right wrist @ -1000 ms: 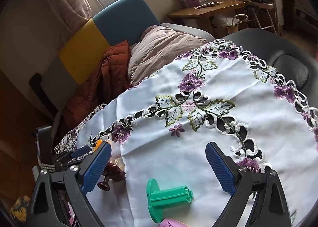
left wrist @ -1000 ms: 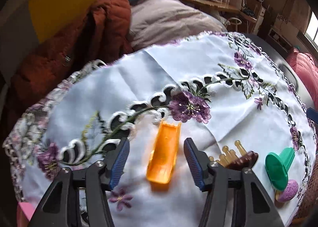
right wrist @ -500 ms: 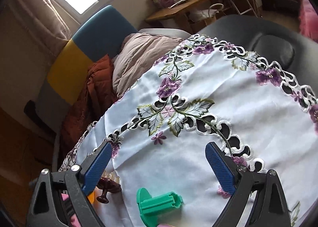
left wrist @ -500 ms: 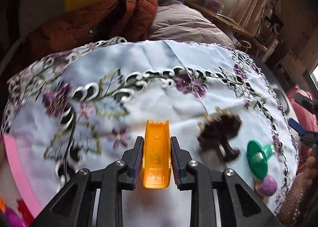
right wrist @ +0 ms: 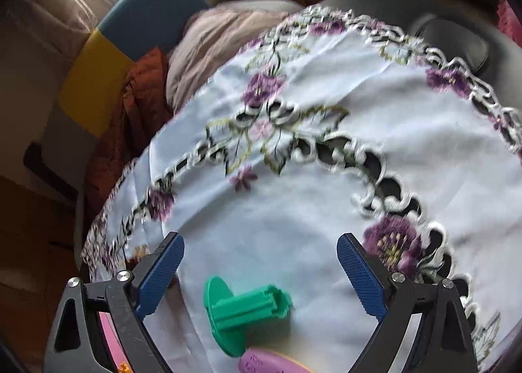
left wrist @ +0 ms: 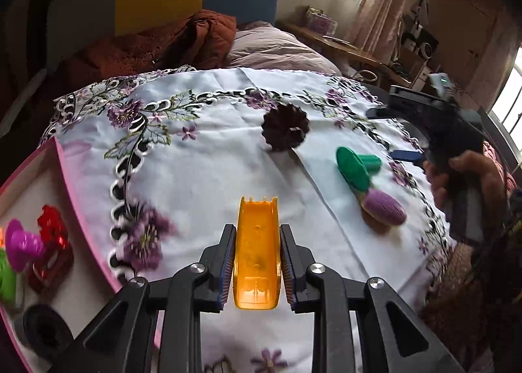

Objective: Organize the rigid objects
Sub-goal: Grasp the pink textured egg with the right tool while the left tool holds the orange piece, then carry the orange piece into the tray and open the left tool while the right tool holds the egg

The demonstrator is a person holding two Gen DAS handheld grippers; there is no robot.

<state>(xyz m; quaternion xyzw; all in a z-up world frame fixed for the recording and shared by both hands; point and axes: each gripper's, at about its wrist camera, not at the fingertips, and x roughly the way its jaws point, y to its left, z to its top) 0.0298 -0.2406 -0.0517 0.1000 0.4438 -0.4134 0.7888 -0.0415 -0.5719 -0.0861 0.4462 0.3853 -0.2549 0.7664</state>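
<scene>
One orange trough-shaped piece (left wrist: 257, 262) is clamped between the left gripper (left wrist: 257, 270) pads, above the embroidered tablecloth (left wrist: 208, 177) near its pink-tray (left wrist: 70, 177) edge. The right gripper (right wrist: 261, 275) is spread wide, empty, over one green spool (right wrist: 241, 311). Beyond lie one purple piece (left wrist: 385, 209) and one brown fluted mould (left wrist: 285, 131).

The white embroidered tablecloth (left wrist: 208, 177) is thin woven fabric, creased, with raised purple thread flowers and cut-out lace edging. The orange trough-shaped plastic piece (left wrist: 257, 262) looks smooth, glossy and slightly translucent. The green flanged plastic spool (right wrist: 243, 311) is matt. The dark brown fluted mould (left wrist: 286, 131) has a dull sheen. The left gripper's blue pads (left wrist: 228, 271) are ribbed, on matt black plastic arms with shiny metal rivets.
</scene>
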